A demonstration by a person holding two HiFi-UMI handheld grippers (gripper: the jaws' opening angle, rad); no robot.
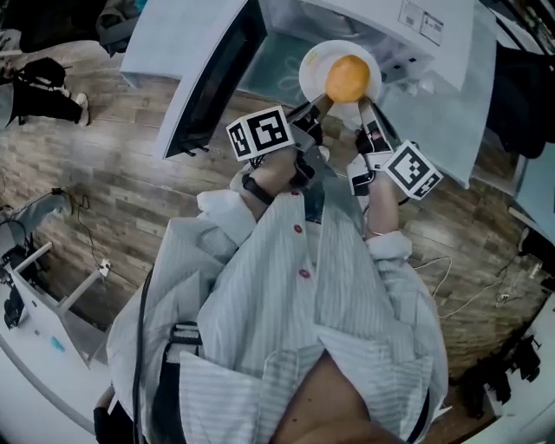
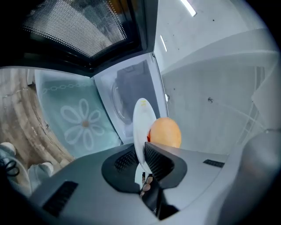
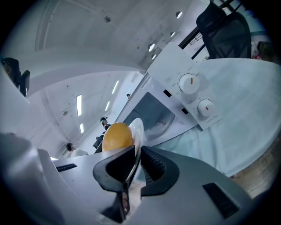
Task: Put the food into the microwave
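Observation:
A white plate (image 1: pixel 314 68) with an orange round food (image 1: pixel 347 78) on it hangs in front of the open white microwave (image 1: pixel 416 26). The microwave's door (image 1: pixel 212 78) is swung out to the left. My left gripper (image 1: pixel 317 106) is shut on the plate's near-left rim, and my right gripper (image 1: pixel 364 107) is shut on its near-right rim. The left gripper view has the plate (image 2: pixel 141 125) edge-on between the left gripper's (image 2: pixel 144 151) pads, the food (image 2: pixel 164 132) to its right and the cavity (image 2: pixel 127 96) behind. From the right gripper (image 3: pixel 136 154), the plate (image 3: pixel 137 129), food (image 3: pixel 116 136) and control knobs (image 3: pixel 189 83) show.
The microwave stands on a table under a pale cloth (image 1: pixel 468 113) with a flower print (image 2: pixel 81 123). A black bag (image 1: pixel 39 87) lies on the wooden floor at left. Cables (image 1: pixel 451 286) trail on the floor at right. A black chair (image 3: pixel 224 26) is beyond the table.

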